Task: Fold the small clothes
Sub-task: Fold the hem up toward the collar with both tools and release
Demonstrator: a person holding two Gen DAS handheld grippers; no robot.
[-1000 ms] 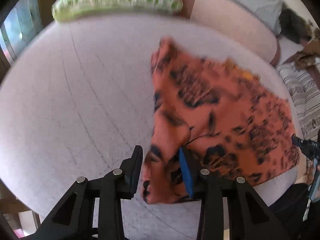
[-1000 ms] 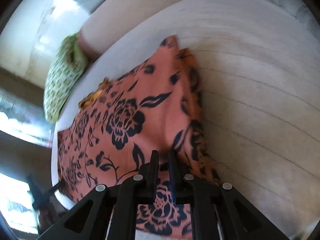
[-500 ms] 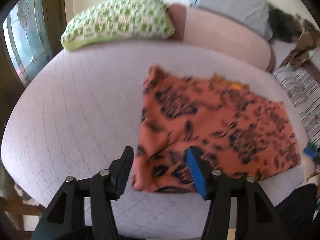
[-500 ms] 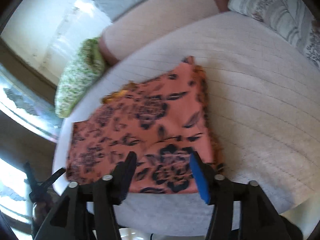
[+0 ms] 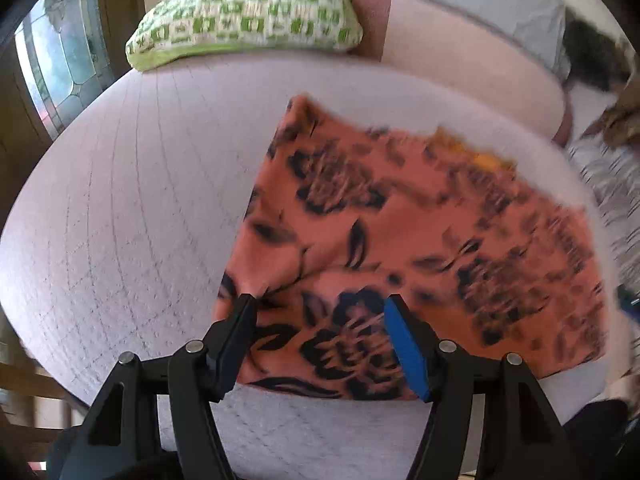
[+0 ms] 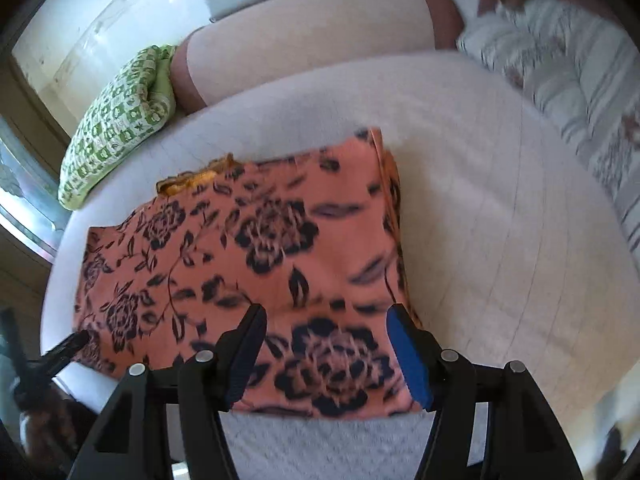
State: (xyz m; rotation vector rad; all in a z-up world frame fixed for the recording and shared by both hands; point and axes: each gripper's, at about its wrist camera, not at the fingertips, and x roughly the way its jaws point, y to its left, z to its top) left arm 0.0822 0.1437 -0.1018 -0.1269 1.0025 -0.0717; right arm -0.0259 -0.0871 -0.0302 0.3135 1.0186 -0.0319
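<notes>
While both grippers hang over the near edge, the orange cloth with black flower print (image 6: 256,264) lies flat on the pale quilted round cushion (image 6: 500,240), long axis running left-right. The left gripper (image 5: 318,334) is opening, nothing pinched; the right gripper (image 6: 324,342) is closing a touch but clear of the fabric. Left corner's closer to the left one, I'd say.

- Bright daylight enters through the leaded glass window (image 5: 60,68).
- Motion blur smears the orange black-flowered cloth (image 5: 420,248).
- Fisheye bending and dark corners ring both views.
</notes>
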